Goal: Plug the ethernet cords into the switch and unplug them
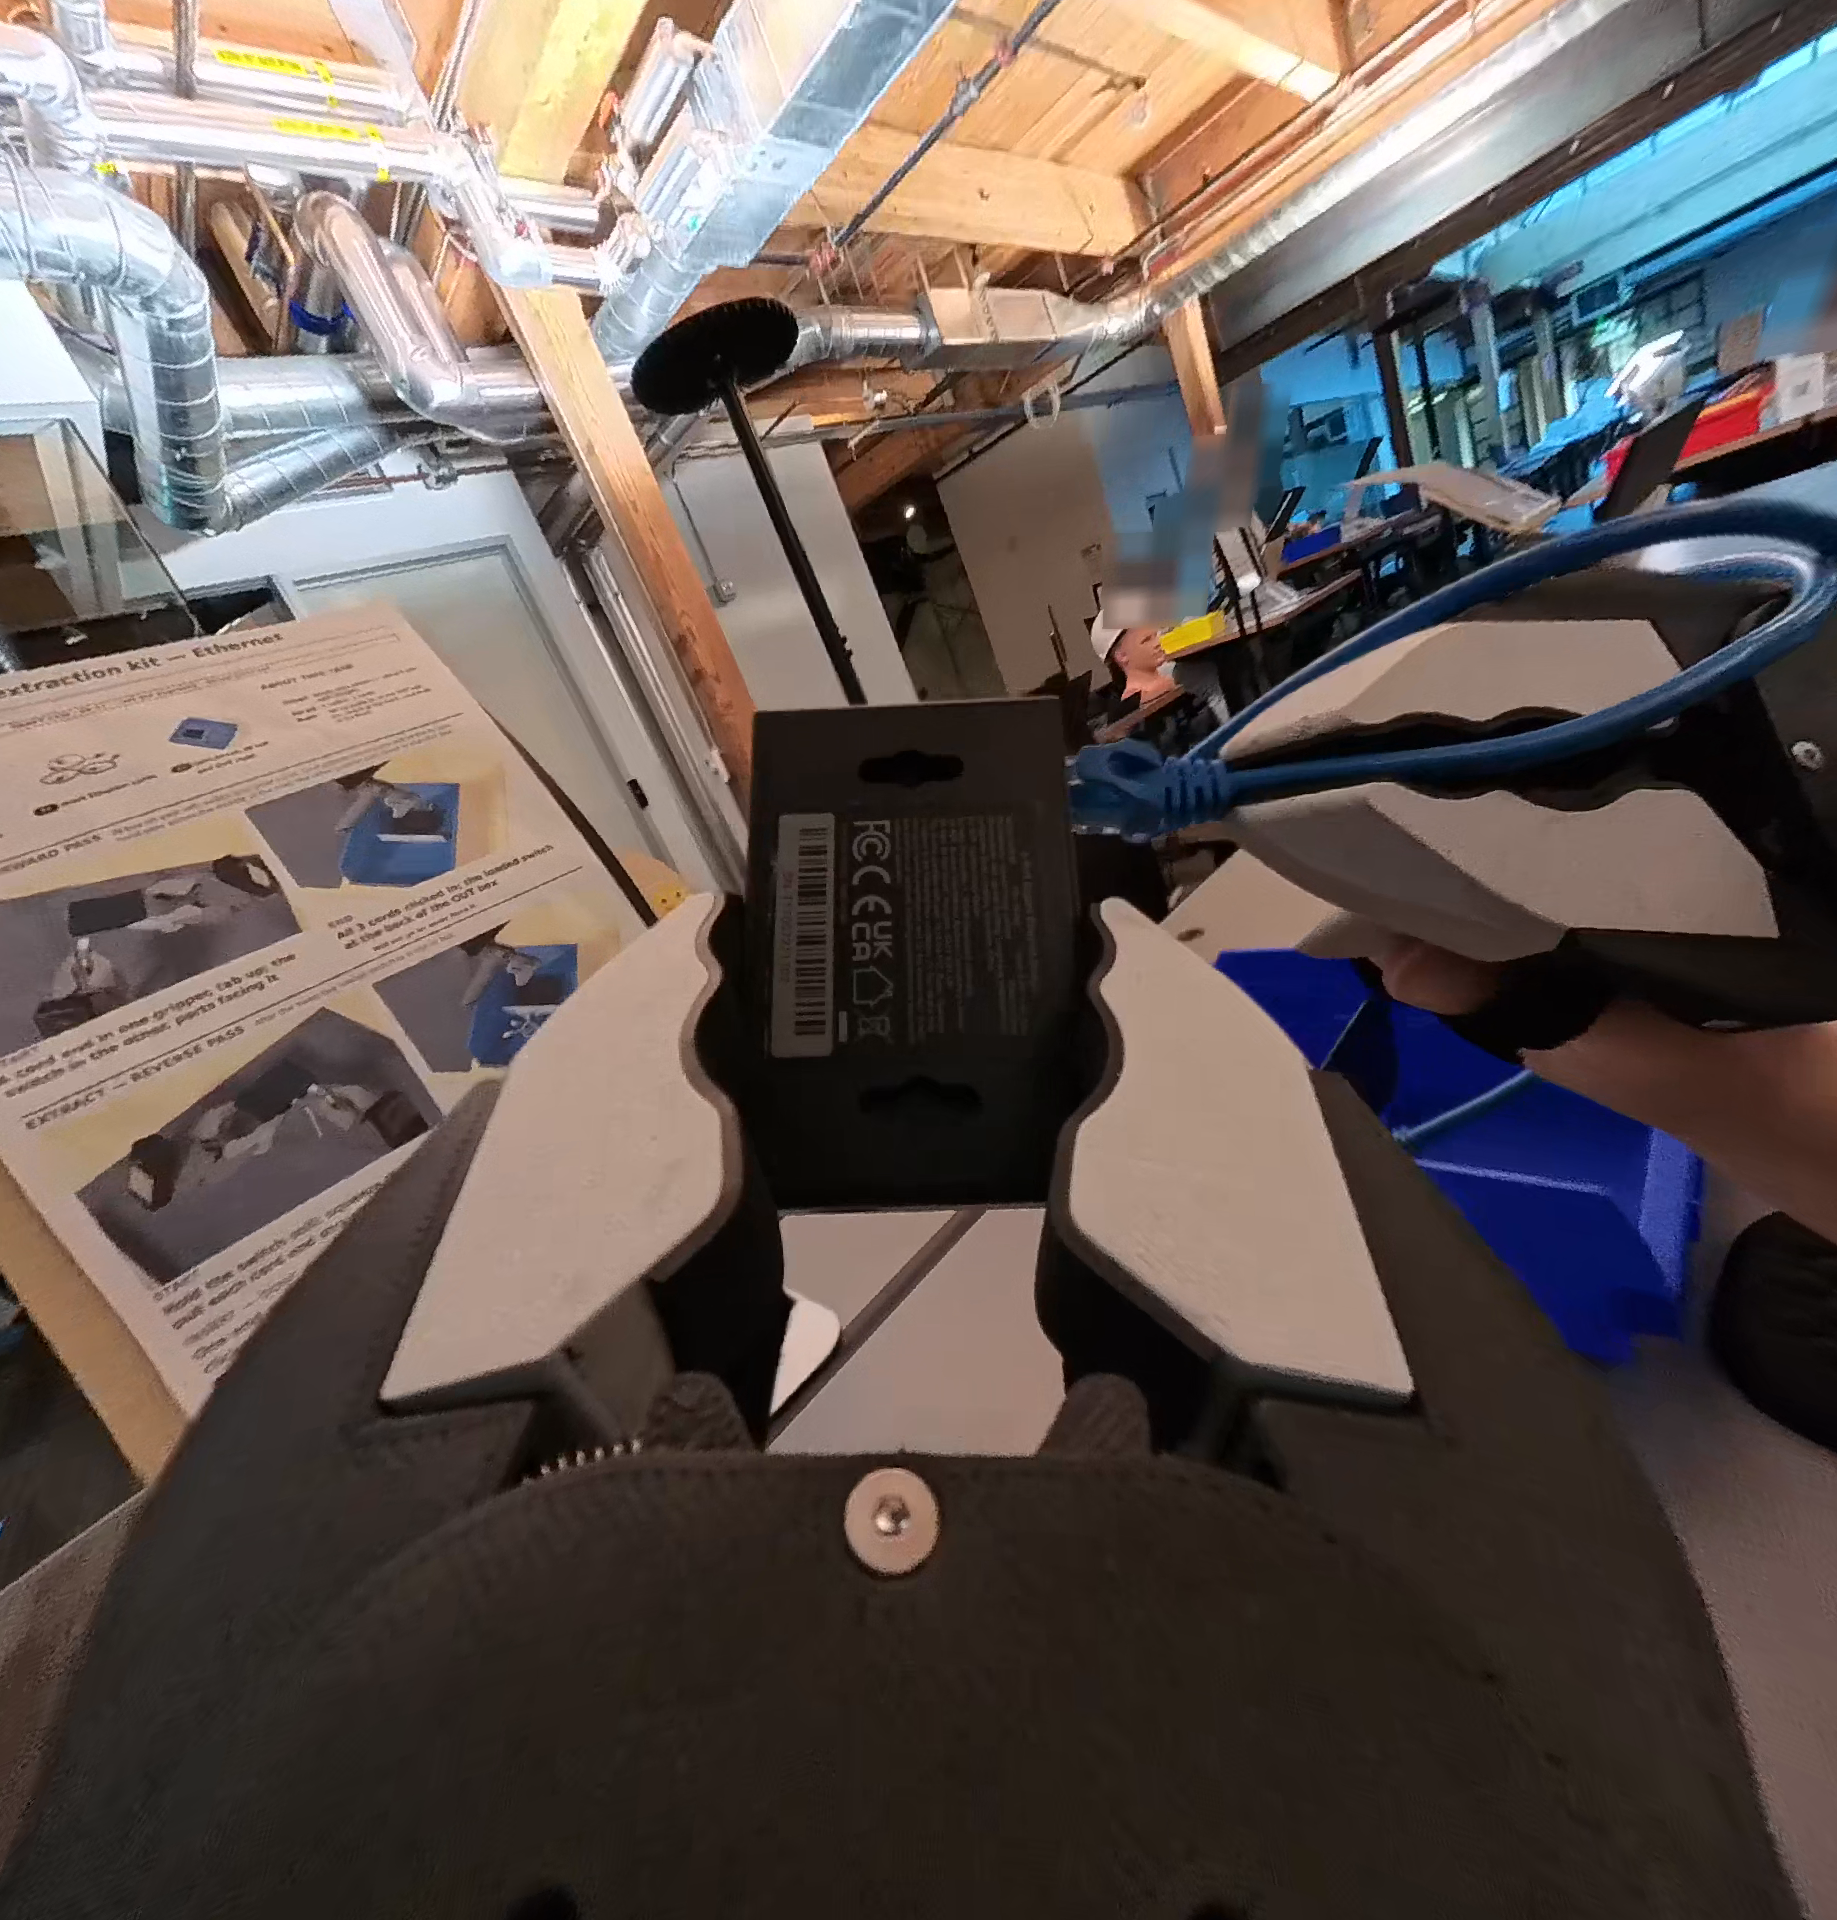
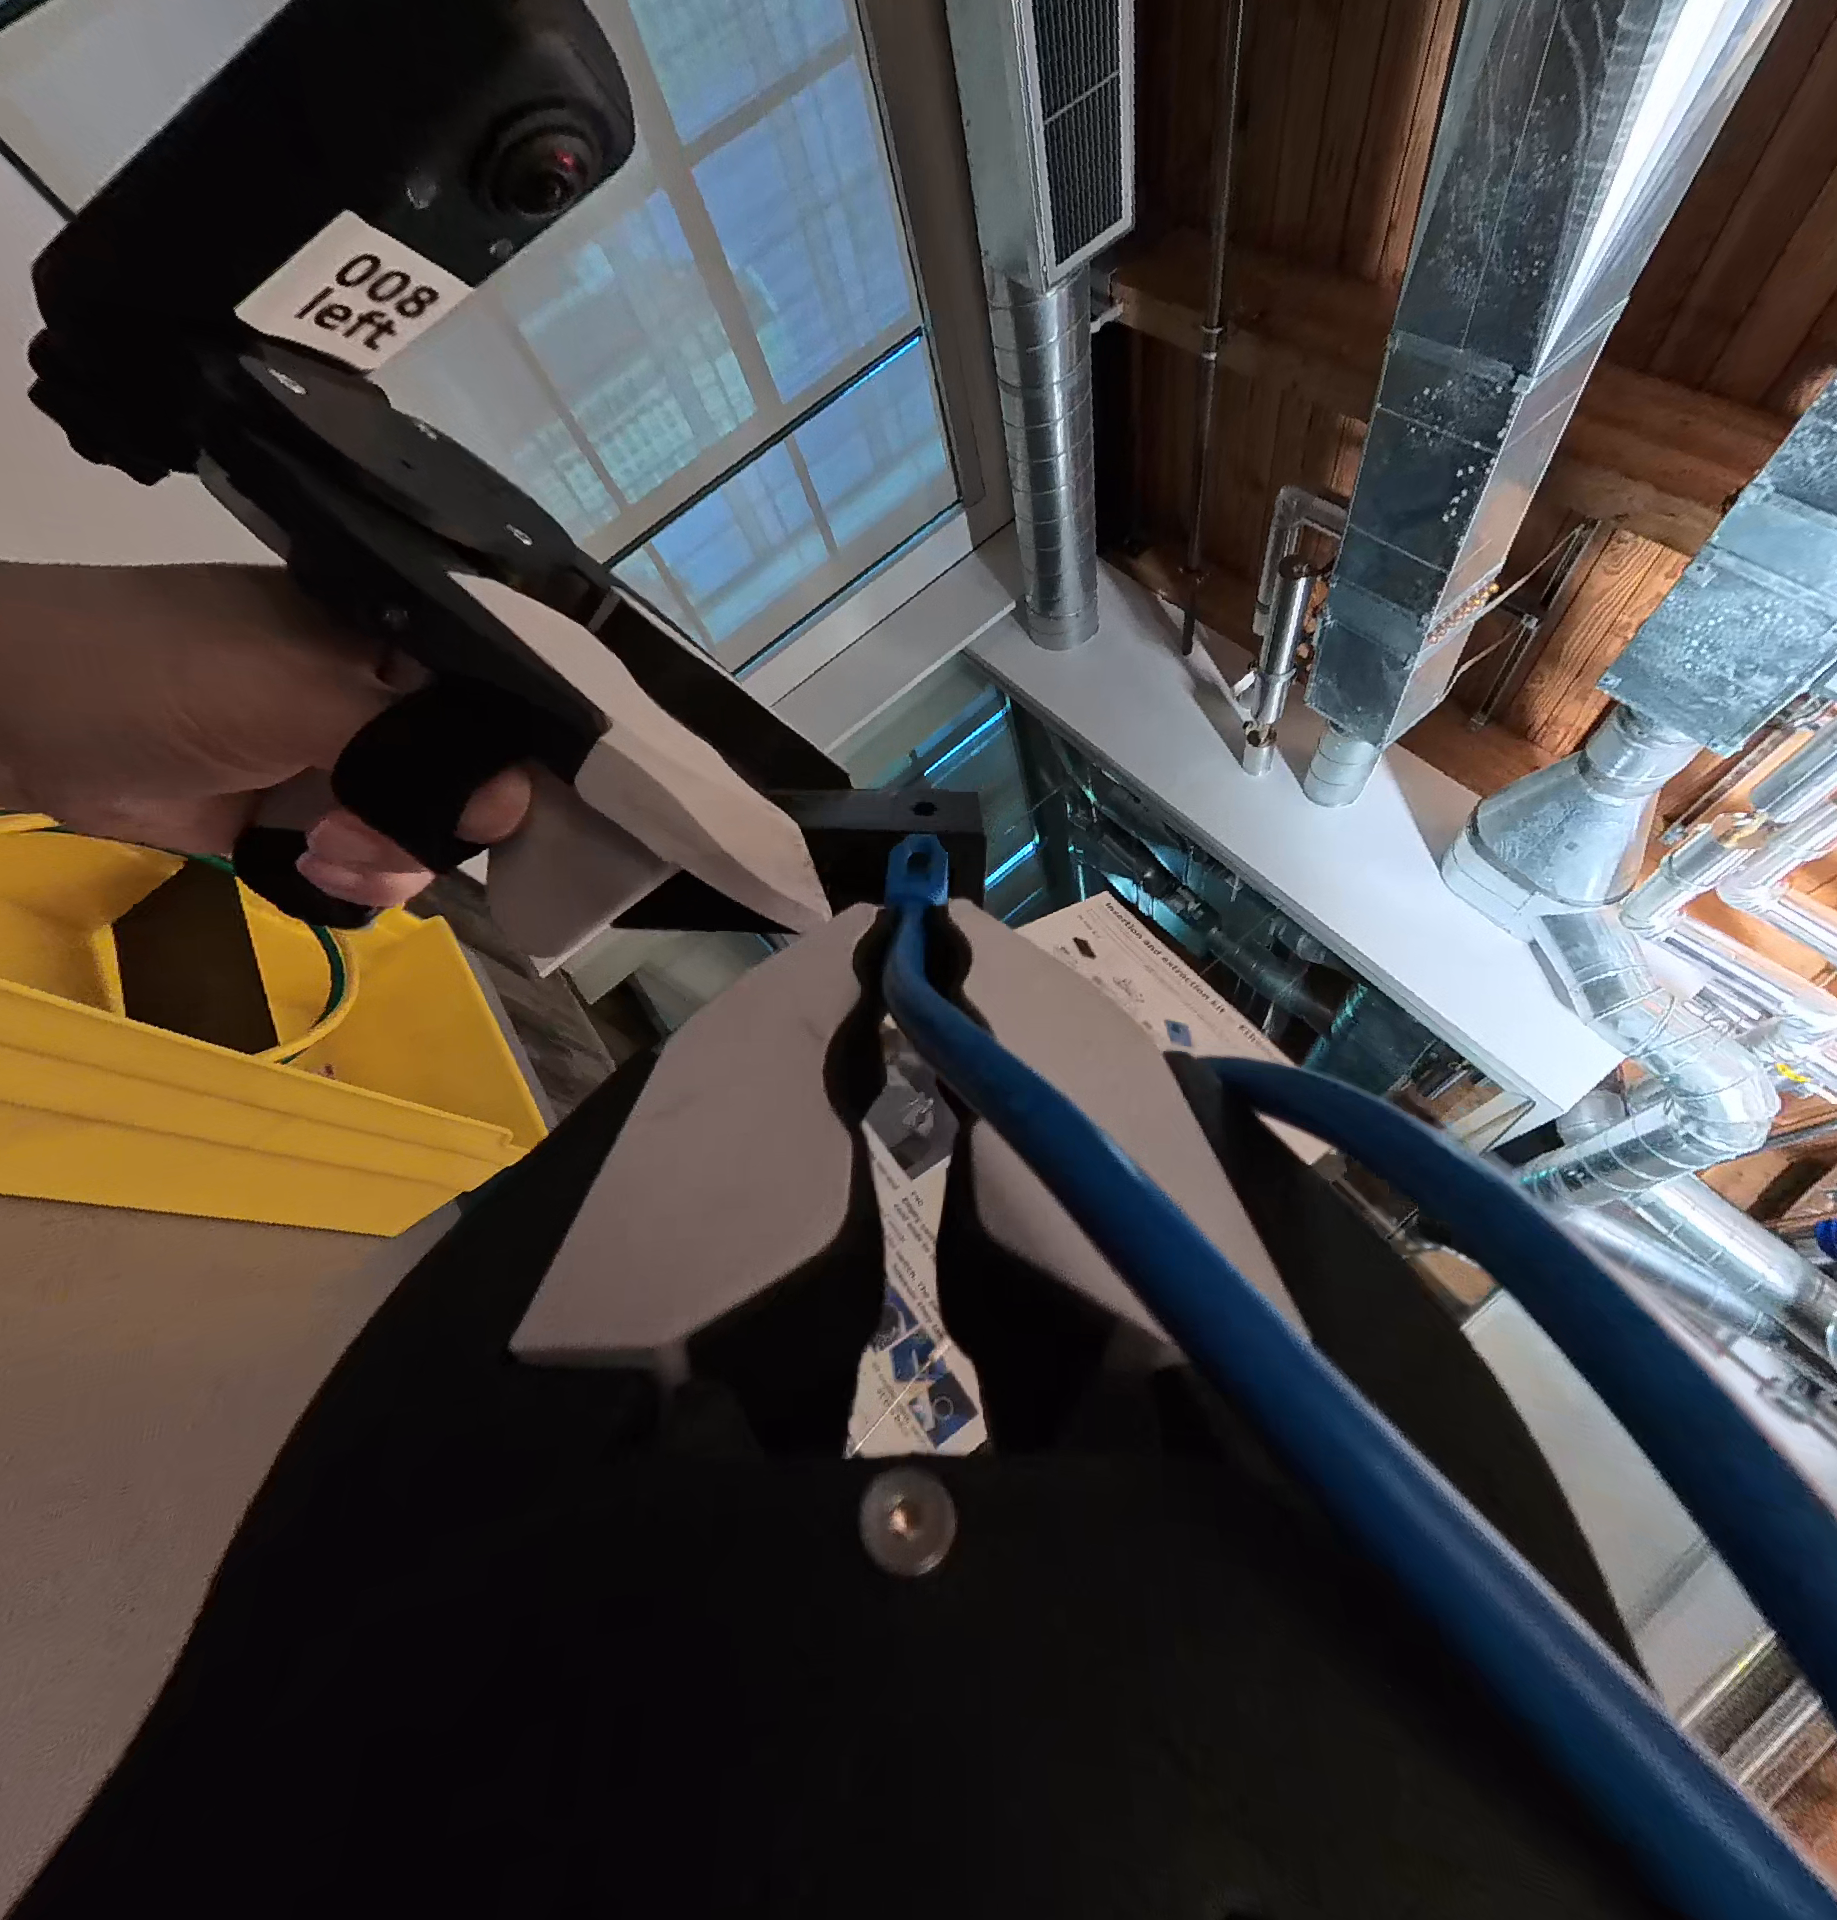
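My left gripper (image 1: 906,920) is shut on the black switch (image 1: 909,883) and holds it in the air, its labelled underside toward the camera. My right gripper (image 1: 1231,795) comes in from the right, shut on a blue ethernet cord (image 1: 1184,795). The cord's plug (image 1: 1106,795) sticks out past the fingertips and touches the switch's right edge. In the right wrist view my right gripper (image 2: 909,920) grips the blue cord (image 2: 1153,1164), and the plug (image 2: 916,868) meets the black switch (image 2: 893,831) held by the left gripper (image 2: 789,883). The cord loops back over the right gripper.
A printed instruction sheet (image 1: 197,935) stands at the left. A blue bin (image 1: 1516,1195) holding another blue cord sits below right. A yellow bin (image 2: 166,1039) sits at the left in the right wrist view. Ducts and wooden beams run overhead.
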Motion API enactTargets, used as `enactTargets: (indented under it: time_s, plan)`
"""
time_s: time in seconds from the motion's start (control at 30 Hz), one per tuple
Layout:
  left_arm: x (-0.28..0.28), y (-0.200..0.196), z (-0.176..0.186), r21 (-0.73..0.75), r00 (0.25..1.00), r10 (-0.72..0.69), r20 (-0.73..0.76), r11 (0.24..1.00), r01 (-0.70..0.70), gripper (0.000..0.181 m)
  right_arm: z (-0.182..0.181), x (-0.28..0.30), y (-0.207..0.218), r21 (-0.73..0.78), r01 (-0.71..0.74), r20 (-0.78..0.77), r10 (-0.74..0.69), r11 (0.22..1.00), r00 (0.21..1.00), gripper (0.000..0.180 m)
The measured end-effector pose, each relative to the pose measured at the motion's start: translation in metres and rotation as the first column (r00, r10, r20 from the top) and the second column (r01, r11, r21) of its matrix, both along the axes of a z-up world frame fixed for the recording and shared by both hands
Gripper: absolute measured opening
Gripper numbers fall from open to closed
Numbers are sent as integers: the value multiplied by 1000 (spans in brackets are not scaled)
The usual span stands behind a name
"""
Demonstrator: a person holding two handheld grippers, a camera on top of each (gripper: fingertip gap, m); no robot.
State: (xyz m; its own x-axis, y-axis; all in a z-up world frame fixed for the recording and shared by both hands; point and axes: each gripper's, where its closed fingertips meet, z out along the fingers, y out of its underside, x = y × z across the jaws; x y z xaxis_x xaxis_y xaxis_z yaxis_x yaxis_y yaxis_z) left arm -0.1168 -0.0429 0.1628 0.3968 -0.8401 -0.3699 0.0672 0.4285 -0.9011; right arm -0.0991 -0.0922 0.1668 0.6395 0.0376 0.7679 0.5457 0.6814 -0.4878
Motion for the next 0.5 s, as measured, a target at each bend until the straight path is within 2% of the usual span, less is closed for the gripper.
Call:
enactTargets:
  time_s: [0.07, 0.1, 0.17, 0.2, 0.27, 0.33, 0.4, 0.43, 0.47, 0.5]
  plan:
    - [1, 17, -8, -63, 996, 64, -65, 996, -68, 60, -5, 3, 15, -77, 2, -46, -6, 997, 999, 6]
    - [-1, 29, -13, -86, 990, 102, -100, 990, -111, 61, -11, 5, 28, -164, -13, -93, -2, 986, 996, 7]
    - [-8, 53, -22, -129, 974, 180, -140, 972, -198, 61, -28, 6, 52, -348, -86, -196, 17, 934, 980, 13]
    - [-14, 65, -26, -164, 966, 217, -144, 957, -239, 61, -39, 6, 62, -453, -130, -252, 12, 882, 968, 14]
    - [-28, 88, -32, -236, 951, 274, -145, 924, -302, 61, -64, 6, 75, -669, -222, -336, -23, 710, 942, 26]
    - [-32, 103, -48, -325, 939, 276, -206, 886, -332, 60, -92, -6, 65, -837, -345, -373, 18, 424, 928, 23]
    - [-28, 114, -68, -363, 917, 284, -280, 853, -375, 61, -107, -16, 34, -907, -400, -386, 116, 129, 915, 10]
    - [-25, 119, -80, -342, 893, 305, -330, 843, -414, 60, -111, -17, 14, -918, -397, -389, 165, 16, 906, 9]
    - [-23, 124, -91, -298, 861, 338, -380, 836, -460, 60, -114, -16, -5, -930, -363, -365, 224, -51, 904, 6]
    - [-20, 129, -102, -244, 824, 370, -430, 831, -500, 60, -118, -11, -19, -950, -306, -312, 272, -66, 910, 4]
